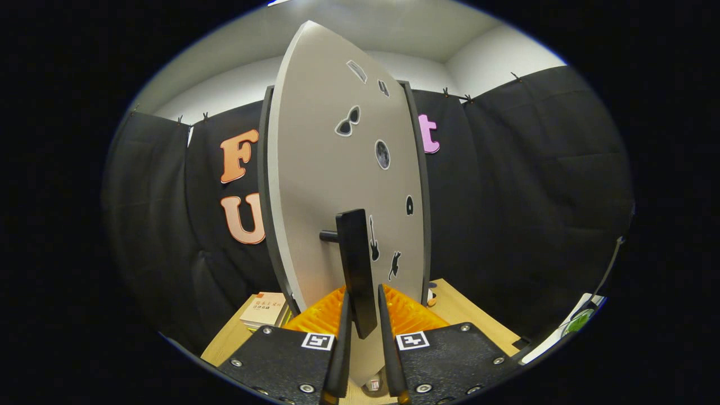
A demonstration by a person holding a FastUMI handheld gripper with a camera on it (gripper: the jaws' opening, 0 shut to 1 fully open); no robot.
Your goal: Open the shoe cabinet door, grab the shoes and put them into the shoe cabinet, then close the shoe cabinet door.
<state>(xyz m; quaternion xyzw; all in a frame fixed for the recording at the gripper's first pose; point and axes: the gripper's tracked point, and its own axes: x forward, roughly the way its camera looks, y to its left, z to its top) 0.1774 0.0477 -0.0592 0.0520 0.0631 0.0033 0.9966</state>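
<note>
The gripper (364, 315) has its fingers close on either side of the black handle (356, 264) of the grey door (315, 169), though whether they clamp it I cannot tell.

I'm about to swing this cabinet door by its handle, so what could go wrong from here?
1. The claw has its fingers either side of the dark handle near its lower end; whether both press it is unclear, so it might slip off mid-swing.
2. The handle stands off the grey door on a thin post; pulling at an angle could twist it.
3. A stack of books lies on the wooden surface close beside the door, which may catch it while swinging.
</note>
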